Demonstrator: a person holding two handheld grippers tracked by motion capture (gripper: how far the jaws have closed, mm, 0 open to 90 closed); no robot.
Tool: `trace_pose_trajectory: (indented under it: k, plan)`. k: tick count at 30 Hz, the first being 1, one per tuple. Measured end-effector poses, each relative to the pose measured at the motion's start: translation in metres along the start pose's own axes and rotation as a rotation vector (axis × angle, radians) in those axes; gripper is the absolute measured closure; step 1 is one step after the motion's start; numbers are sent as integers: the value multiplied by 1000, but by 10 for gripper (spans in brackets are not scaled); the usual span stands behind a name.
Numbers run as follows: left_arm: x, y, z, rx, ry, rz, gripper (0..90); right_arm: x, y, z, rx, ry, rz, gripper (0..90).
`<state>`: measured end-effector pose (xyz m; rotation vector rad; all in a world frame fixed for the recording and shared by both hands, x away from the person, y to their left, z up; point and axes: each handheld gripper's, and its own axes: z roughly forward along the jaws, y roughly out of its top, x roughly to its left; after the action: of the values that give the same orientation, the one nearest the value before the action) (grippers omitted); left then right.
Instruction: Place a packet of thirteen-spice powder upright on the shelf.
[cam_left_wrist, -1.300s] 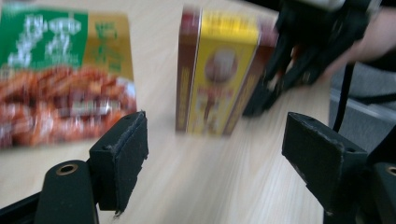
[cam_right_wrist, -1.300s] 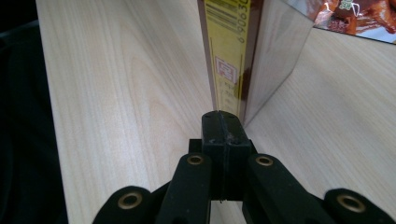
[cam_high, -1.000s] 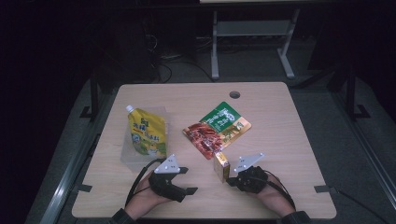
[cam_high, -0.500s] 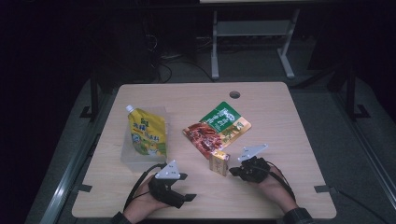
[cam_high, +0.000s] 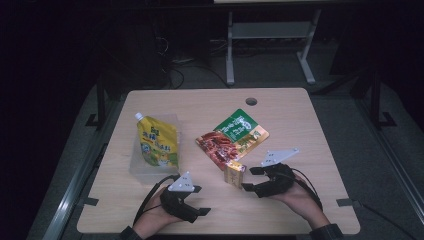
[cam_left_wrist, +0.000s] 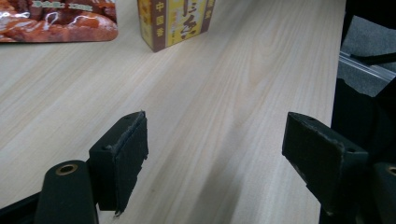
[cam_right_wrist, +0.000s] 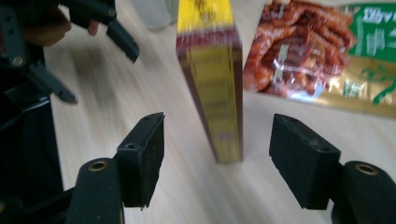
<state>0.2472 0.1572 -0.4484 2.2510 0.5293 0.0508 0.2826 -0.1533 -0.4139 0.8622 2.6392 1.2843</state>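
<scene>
- Box, small and yellow, stands upright on the bench just off the snack pouch, at six o'clock of it.
- Right tool, jaws spread, faces it from three o'clock; one jaw catching first could tip so narrow a box.
- Left tool sits released at seven o'clock, too far off to steady it.
- Yellow spout pouch lies well clear at nine o'clock.

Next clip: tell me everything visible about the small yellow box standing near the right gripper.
The small box is a slim carton, looks like printed cardboard, yellow with dark red-brown edging and Chinese lettering. It stands upright on the wooden table, just in front of the red and green snack pouch; whether they touch is unclear. The right gripper is open, jaws either side of the box's line but short of it, not touching.
</scene>
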Motion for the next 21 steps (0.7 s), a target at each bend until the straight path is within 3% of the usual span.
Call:
trace_pose_trajectory:
  k: [5,12,18,21]
  plan:
    - [-5,0,3,-1,-9,4,217,1,14,7,-17,-5,-26,361]
    - [-13,3,9,1,-22,46,217,3,22,16,-9,-5,-57,408]
    - [-21,4,16,-1,-39,71,217,2,26,18,-12,-18,-61,487]
    - [-23,5,18,-11,-47,76,216,2,27,19,-15,-16,-62,586]
